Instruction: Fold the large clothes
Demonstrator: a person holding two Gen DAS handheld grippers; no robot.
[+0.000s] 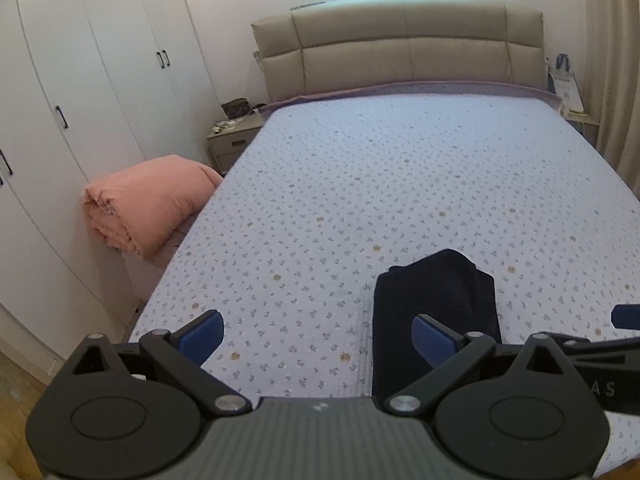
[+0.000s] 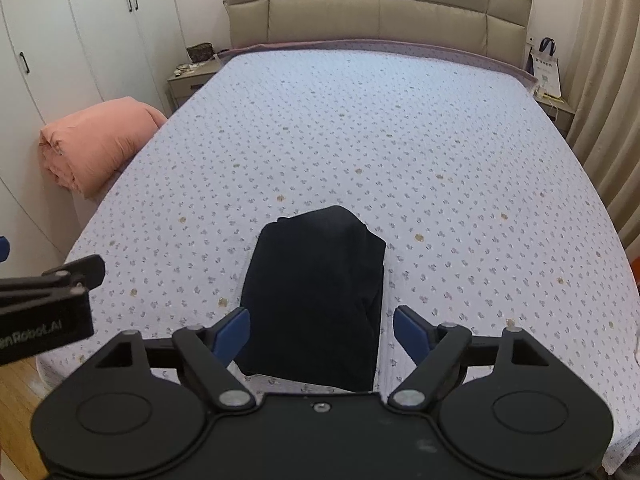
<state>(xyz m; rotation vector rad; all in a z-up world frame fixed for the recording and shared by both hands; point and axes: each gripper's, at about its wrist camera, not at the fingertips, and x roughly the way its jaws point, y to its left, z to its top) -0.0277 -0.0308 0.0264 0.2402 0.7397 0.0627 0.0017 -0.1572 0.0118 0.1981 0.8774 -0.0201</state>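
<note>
Floral quilt covers the bed beneath me. My right gripper stands wide, pads clear of the folded dark garment lying between them toward twelve o'clock. My left gripper gapes wide over bare quilt, the garment at its two o'clock. Farther off, a pink duvet sits at ten o'clock, the padded headboard at twelve.

Bed, floral quilted cover; folded dark garment lying near foot edge.
</note>
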